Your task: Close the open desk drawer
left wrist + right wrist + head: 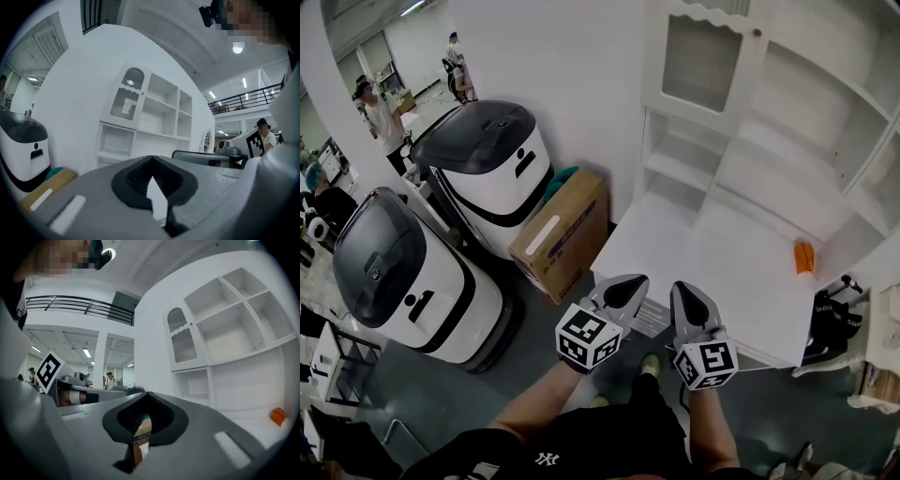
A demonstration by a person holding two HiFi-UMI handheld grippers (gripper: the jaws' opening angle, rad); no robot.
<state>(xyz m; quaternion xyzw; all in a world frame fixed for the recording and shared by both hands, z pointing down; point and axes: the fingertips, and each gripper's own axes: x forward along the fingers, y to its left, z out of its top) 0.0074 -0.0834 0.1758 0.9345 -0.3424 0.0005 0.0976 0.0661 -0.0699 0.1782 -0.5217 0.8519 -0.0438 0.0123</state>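
The left claw (623, 289) and the right claw (687, 298) are held side by side, close together, at the front edge of a white surface (712, 267). In the left gripper view the jaws are seen pressed together at their tips, with nothing between them; only the pale surface shows through the small slit lower down. The right claw is likewise pressed together and empty, and a cardboard box (564, 234) is glimpsed through its slit. The drawer (653, 319) is seen as a pale strip jutting from under the front edge of the surface, between the two claws; whether either claw touches it cannot be told. A small orange object (804, 257) lies on the surface towards its right side, well apart from both claws. A white shelf unit (741, 141) is set at the back of the surface. The box stands on the floor just left of the surface, beside two white-and-black machines (492, 159).
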